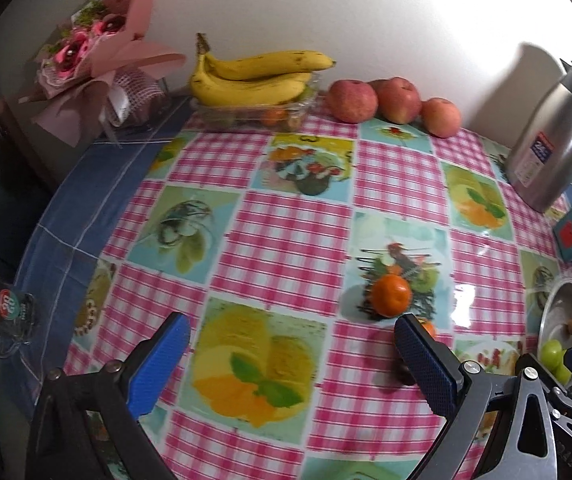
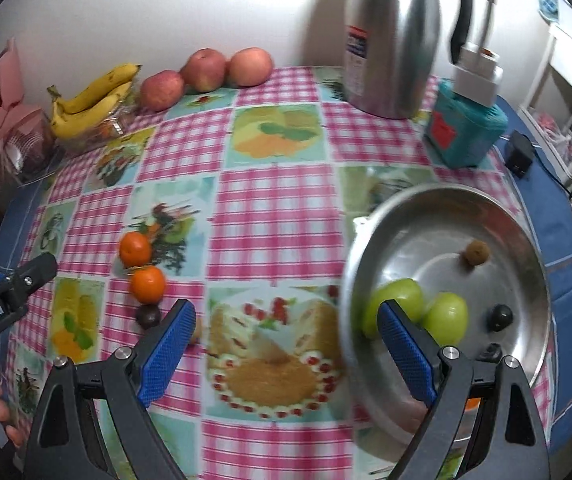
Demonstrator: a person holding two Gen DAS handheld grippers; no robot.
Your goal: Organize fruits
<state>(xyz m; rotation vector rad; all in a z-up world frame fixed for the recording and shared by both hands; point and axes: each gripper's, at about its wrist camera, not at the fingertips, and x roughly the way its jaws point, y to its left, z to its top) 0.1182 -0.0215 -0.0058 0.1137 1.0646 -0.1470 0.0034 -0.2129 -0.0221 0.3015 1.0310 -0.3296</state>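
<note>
Both our grippers, left (image 1: 289,354) and right (image 2: 286,342), gape empty; the mandarins (image 2: 142,268) could roll off the counter (image 2: 278,208) if nudged; the bowl (image 2: 525,240) may tip

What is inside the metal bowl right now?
The metal bowl holds two green fruits, one small brown fruit and one small dark fruit. The right tongs, open, cover the bowl's near part, so anything there is hidden.
</note>
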